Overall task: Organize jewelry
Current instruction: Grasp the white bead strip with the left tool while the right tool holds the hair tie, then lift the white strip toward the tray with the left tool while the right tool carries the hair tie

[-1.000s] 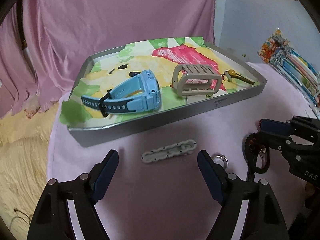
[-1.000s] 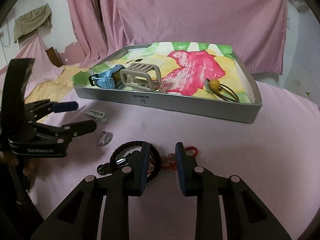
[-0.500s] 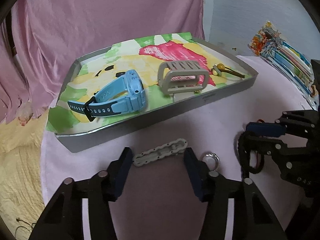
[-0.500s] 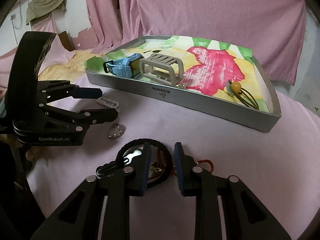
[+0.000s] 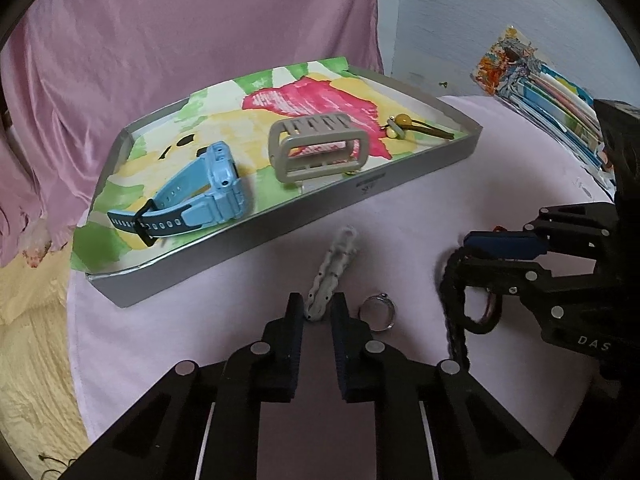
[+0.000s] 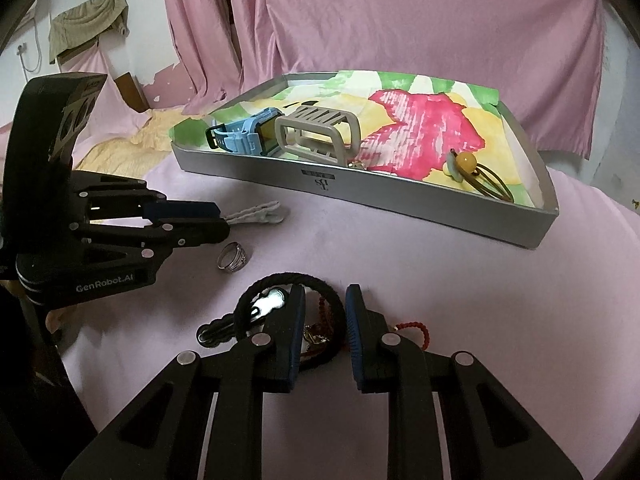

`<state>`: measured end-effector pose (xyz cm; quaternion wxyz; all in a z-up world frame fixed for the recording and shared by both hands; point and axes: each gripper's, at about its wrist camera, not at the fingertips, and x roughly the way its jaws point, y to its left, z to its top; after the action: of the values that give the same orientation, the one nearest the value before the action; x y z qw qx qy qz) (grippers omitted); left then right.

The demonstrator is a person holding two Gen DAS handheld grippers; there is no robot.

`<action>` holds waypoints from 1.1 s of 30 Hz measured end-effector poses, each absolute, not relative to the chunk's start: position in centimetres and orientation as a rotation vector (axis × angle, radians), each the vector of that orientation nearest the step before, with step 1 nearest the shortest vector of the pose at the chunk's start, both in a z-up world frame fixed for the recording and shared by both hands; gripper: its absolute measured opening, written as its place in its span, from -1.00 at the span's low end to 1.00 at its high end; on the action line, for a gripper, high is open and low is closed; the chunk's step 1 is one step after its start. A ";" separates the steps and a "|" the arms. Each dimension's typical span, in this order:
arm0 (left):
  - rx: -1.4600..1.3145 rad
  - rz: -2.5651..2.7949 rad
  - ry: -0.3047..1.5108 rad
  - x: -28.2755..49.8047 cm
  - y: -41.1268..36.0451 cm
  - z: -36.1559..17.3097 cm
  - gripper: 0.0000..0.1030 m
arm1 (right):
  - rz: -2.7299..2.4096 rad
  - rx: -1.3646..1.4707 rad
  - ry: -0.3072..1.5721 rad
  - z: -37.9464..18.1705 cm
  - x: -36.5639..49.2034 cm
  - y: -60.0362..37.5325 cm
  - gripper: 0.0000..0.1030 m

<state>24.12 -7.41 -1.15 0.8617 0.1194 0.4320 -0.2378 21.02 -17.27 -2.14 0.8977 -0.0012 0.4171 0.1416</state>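
Found the left gripper (image 5: pixel 316 312) pinching the near end of the pale grey perforated strap piece (image 5: pixel 334 270) before the grey metal tray's (image 5: pixel 240 246) near wall, and the right gripper (image 6: pixel 325 320) narrowly parted astride the black braided hair tie (image 6: pixel 296 280).

Right tool (image 6: pixel 323 312) at bottom centre, jaws parted astride a black hair tie (image 6: pixel 296 284) on the pink table (image 6: pixel 460 272). Left tool (image 6: pixel 188 220) at left, pinching a pale grey strap piece (image 6: pixel 260 212). Silver ring (image 6: pixel 232 256) just below. Grey tray (image 6: pixel 400 204) above, holding blue watch (image 6: pixel 244 138), beige band (image 6: pixel 320 136).
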 end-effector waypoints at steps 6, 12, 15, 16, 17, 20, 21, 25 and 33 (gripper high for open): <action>0.235 -0.463 0.903 23.7 -7.7 -1.2 -0.79 | 0.297 -0.006 0.863 -2.2 20.9 -17.3 -0.65; 0.172 -0.420 0.881 22.9 -7.4 -0.8 -0.94 | 0.308 0.011 0.856 -2.2 20.7 -17.4 -0.77; 0.142 -0.419 0.871 22.5 -7.1 -1.0 -0.94 | 0.312 0.044 0.840 -2.0 20.4 -17.8 -0.90; 0.135 -0.422 0.870 22.3 -7.1 -1.1 -0.94 | 0.316 0.060 0.832 -2.0 20.3 -18.0 -0.90; 0.125 -0.424 0.872 22.3 -7.0 -1.1 -0.94 | 0.320 0.074 0.825 -1.9 20.2 -18.1 -0.90; 0.102 -0.421 0.873 22.2 -6.8 -1.1 -0.94 | 0.321 0.087 0.818 -1.9 20.1 -18.2 -0.90; 0.093 -0.418 0.872 22.2 -6.7 -1.1 -0.94 | 0.323 0.092 0.816 -2.0 20.1 -18.3 -0.90; 0.066 -0.412 0.860 21.9 -6.5 -1.2 -0.94 | 0.332 0.118 0.802 -1.9 19.9 -18.5 -0.90; -0.012 -0.423 0.832 20.6 -6.2 -1.3 -0.96 | 0.325 0.164 0.748 -1.3 19.5 -19.3 -0.90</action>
<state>20.63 -6.20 -1.30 0.8931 -0.0056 0.4009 -0.2037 19.50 -19.27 -1.32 0.9147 0.0795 0.3633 0.1579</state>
